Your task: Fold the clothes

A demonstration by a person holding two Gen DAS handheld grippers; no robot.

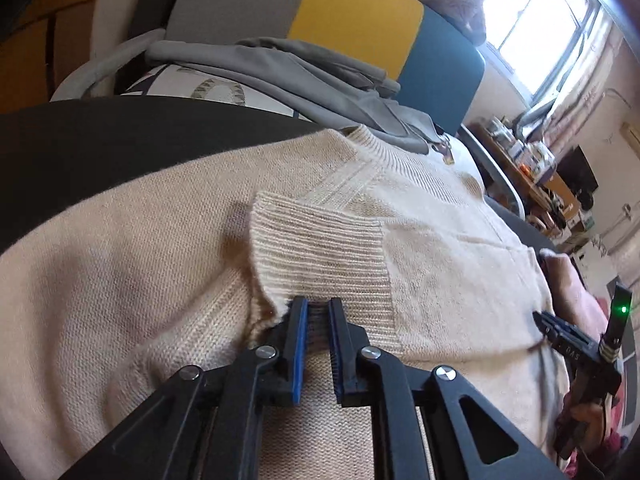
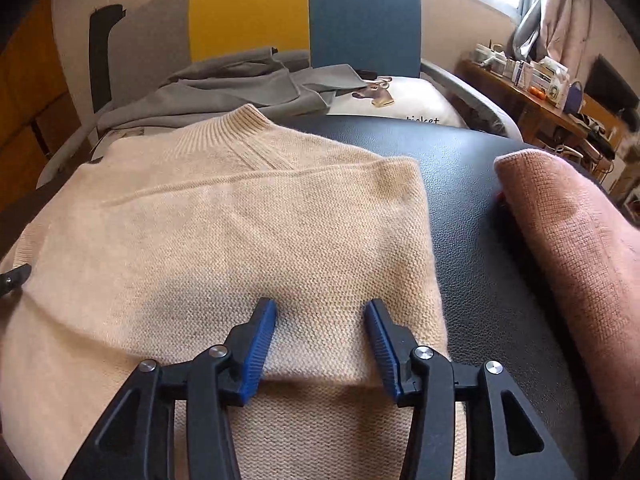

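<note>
Black padded surface carries a cream sweater, sleeves folded in. Nearest, the left gripper stands slightly parted over a ribbed cuff; the right gripper spreads wide — nothing pinched. Beyond — grey clothes.

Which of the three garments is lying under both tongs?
The cream sweater, spread flat on the black surface; the pink one lies folded to its right, the grey one behind.

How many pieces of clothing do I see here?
3: a cream sweater spread on the black surface, a pink sweater folded to its right, a grey garment crumpled behind. More may be hidden.
</note>
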